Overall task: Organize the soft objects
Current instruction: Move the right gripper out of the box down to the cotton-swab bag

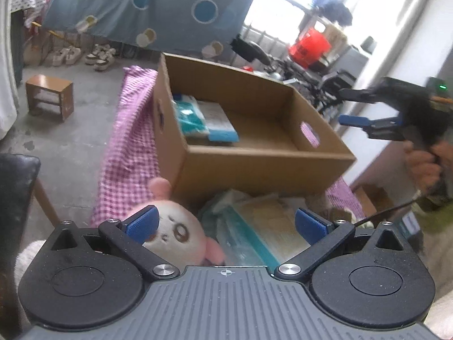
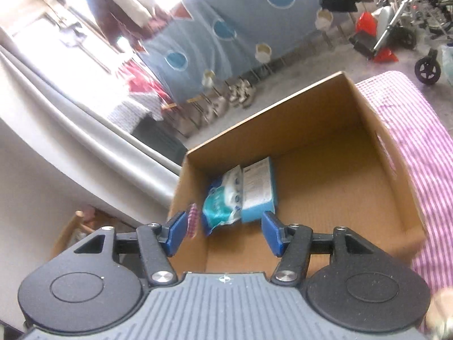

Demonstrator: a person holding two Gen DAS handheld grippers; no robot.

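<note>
While the left gripper [image 1: 225, 223] hangs low over the pile at the near end of the table, its blue pads stand wide apart with nothing pressed between them. A white plush toy [image 1: 175, 233] with pink ears lies just under the left pad, and flat plastic-wrapped packs [image 1: 254, 226] lie beside it, below the gap. Past them sits the cardboard box [image 1: 254, 164] on a pink checked cloth [image 1: 127, 147]; a teal soft pack [image 1: 188, 119] and a blue-edged flat pack [image 1: 220, 126] rest side by side against its far-left corner.

The right gripper [image 2: 223, 232] is held above the near edge of that box, pointing down into it, pads parted about halfway and empty (the two packs [image 2: 243, 192] lie on the box floor beyond the pads, not between them). From the left wrist camera the same gripper [image 1: 351, 107] shows at the right, gripped by a hand [image 1: 424, 164], well apart from the left one. A small wooden stool [image 1: 49, 96] stands on the floor beyond the table.
</note>
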